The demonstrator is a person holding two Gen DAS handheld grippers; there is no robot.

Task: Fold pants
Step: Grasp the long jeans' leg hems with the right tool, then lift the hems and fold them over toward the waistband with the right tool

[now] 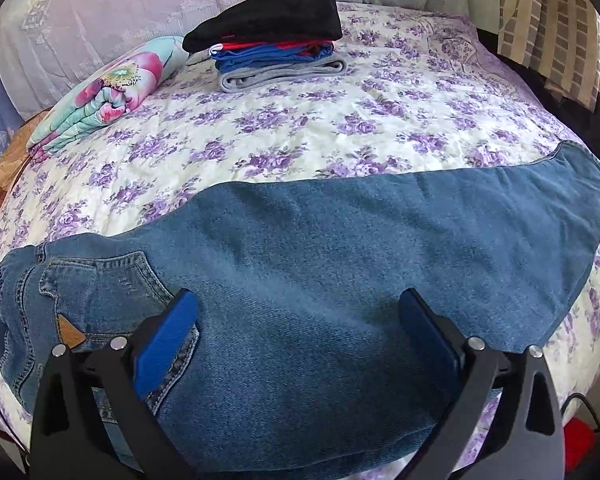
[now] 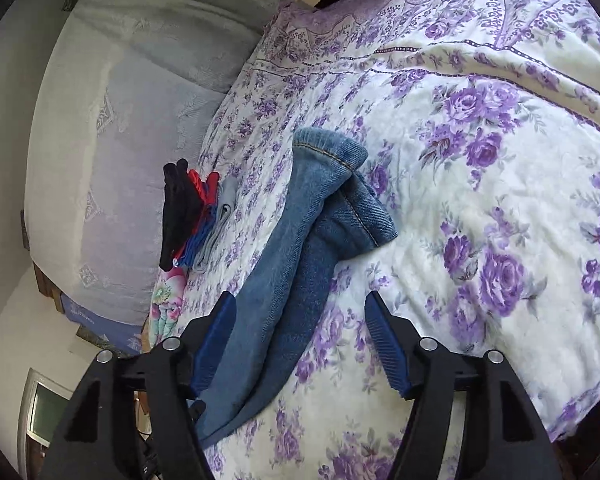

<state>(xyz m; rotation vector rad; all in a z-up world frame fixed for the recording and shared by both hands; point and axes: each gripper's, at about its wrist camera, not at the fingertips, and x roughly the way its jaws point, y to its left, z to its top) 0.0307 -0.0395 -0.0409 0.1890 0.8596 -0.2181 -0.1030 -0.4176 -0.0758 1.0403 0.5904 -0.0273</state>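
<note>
Blue jeans (image 1: 300, 264) lie flat across the floral bedspread, folded lengthwise, back pocket (image 1: 100, 280) and waist at the left, legs running right. My left gripper (image 1: 298, 300) is open just above the seat of the jeans, holding nothing. In the right wrist view the leg ends of the jeans (image 2: 300, 240) lie on the bed with the stitched hems (image 2: 340, 156) at the far end. My right gripper (image 2: 298, 304) is open over the legs, its blue fingers (image 2: 216, 340) on either side of the cloth, holding nothing.
A stack of folded clothes (image 1: 272, 36), black on top, then red, blue and grey, sits at the back of the bed (image 1: 340, 120). A folded flowered blanket (image 1: 112, 88) lies to its left. Pale pillows (image 1: 100, 20) line the headboard. A curtain (image 1: 548, 20) hangs at the right.
</note>
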